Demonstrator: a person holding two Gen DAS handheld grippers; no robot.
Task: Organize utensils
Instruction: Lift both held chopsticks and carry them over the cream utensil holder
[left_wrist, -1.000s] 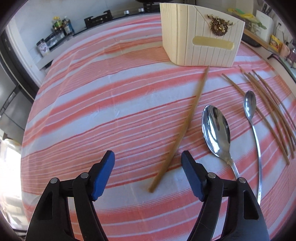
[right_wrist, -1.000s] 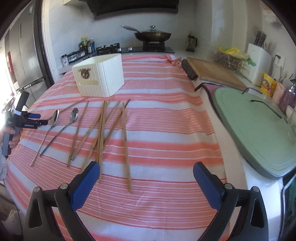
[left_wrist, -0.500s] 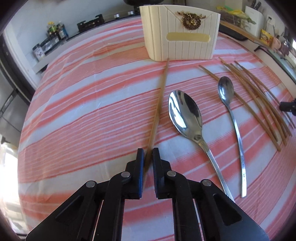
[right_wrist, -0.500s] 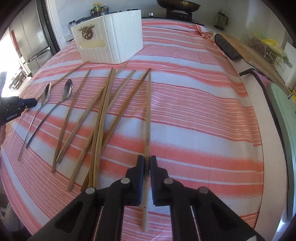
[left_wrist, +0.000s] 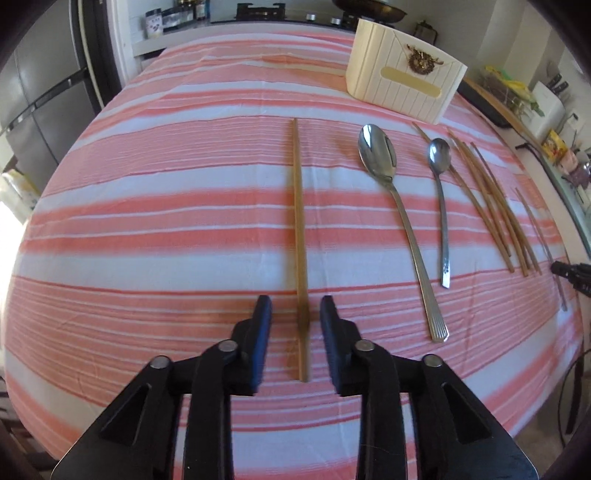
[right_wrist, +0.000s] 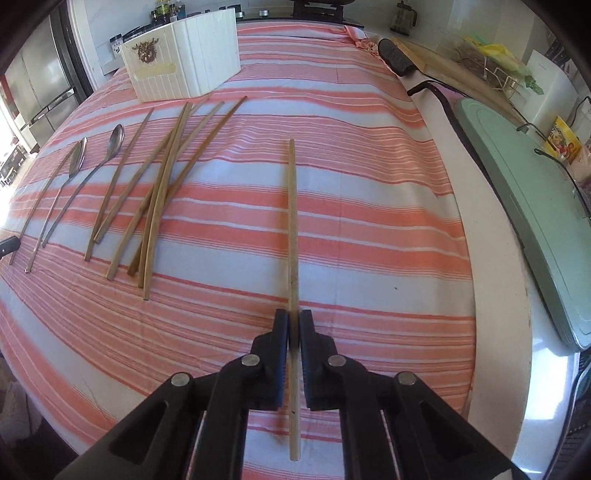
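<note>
My left gripper (left_wrist: 295, 308) is open, its jaws a little apart on either side of a wooden chopstick (left_wrist: 298, 221) that lies on the striped cloth. My right gripper (right_wrist: 293, 320) is shut on another wooden chopstick (right_wrist: 293, 221) pointing straight ahead. Two metal spoons (left_wrist: 391, 184) (left_wrist: 441, 192) and several loose chopsticks (left_wrist: 491, 203) lie to the right in the left wrist view; the same chopsticks (right_wrist: 159, 192) and spoons (right_wrist: 96, 170) lie at left in the right wrist view. The cream utensil holder (left_wrist: 402, 86) stands at the far end and shows in the right wrist view too (right_wrist: 181, 59).
The table (right_wrist: 369, 184) wears a pink and white striped cloth. A pale green board (right_wrist: 524, 206) and a wooden cutting board (right_wrist: 461, 74) sit on the counter to the right. A fridge (left_wrist: 40, 110) stands at left. The other gripper's tip (left_wrist: 572, 275) shows at the right edge.
My left gripper was shut on its chopstick and has opened; that chopstick now lies farther left of the spoons. My right gripper stays shut on its chopstick, now apart from the bundle.
</note>
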